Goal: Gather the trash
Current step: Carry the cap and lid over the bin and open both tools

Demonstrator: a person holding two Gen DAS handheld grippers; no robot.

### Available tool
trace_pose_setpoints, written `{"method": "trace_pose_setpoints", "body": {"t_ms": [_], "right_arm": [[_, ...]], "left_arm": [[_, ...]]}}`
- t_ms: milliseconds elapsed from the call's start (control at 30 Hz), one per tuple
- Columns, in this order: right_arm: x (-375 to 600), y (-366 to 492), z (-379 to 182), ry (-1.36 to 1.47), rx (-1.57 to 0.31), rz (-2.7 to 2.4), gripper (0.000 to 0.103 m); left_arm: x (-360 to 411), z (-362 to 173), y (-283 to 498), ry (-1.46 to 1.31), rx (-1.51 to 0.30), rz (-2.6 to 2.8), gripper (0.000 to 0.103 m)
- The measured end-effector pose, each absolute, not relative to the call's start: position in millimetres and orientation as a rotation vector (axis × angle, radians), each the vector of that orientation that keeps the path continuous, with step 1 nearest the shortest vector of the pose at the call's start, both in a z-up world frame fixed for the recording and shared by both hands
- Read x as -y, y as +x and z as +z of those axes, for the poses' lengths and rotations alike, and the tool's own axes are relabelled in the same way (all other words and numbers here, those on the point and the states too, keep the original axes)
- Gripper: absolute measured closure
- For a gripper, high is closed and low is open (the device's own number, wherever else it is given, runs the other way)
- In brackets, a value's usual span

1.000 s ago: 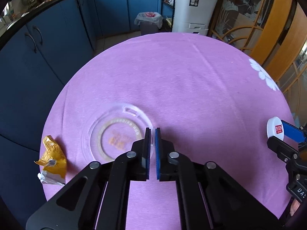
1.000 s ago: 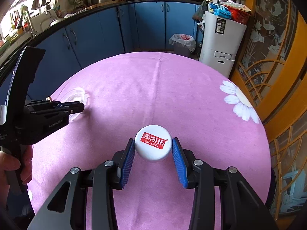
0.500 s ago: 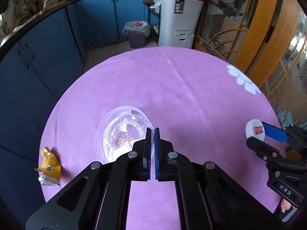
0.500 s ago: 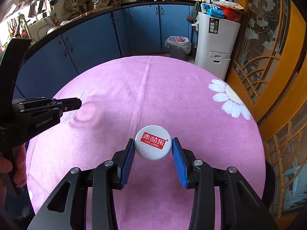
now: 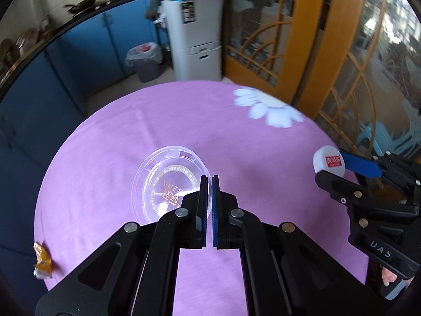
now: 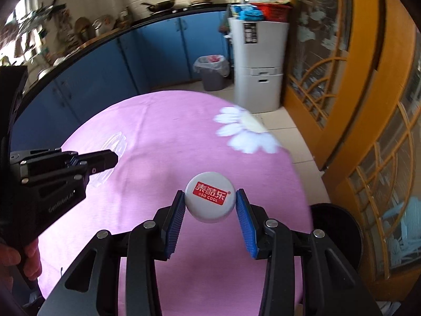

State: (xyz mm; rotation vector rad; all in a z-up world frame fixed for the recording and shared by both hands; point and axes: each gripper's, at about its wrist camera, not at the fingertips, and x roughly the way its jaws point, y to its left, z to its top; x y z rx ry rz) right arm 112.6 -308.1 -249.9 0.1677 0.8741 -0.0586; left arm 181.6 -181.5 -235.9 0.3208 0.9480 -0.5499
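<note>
While both of my hands were loaded, I judged the step in hand to be carrying, not picking. My left gripper had its blue pads pressed all but together on the near rim of a clear, round plastic lid with gold lettering printed on it; from the right wrist view the lid looked tilted up off the cloth, though its transparency made that hard to be sure of. My right gripper was partly open, its two blue pads clamped on either side of a small white round plastic bottle, seen end-on with a red label in white characters, held above the round table under its purple cloth.

One piece of trash lay uncollected: a crumpled orange-yellow snack wrapper at the near left edge of the table, well apart from both grippers.

Across the floor, beside a white cabinet, stood a grey waste bin lined with a clear bag, which I took to be the destination. The next move called for keeping both grips firm, especially the thin pinch on the lid's edge, bringing both pieces over the bin's mouth, and releasing only there. After that, the wrapper would need a return trip.
</note>
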Motion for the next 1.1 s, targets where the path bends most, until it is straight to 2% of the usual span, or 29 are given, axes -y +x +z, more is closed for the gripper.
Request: {"method": "trace_pose_setpoints", "body": {"t_ms": [700,1100], "right_arm": [[457,44,-265,0.33,-0.849,-0.297,0.064],[493,23,-286,0.374,-0.87,-0.35,0.064]], "left_arm": [[361,-238,128,0.512,-0.905,-0.795,0.1],[416,-251,106,0.576,-0.917,-0.867,0.1]]}}
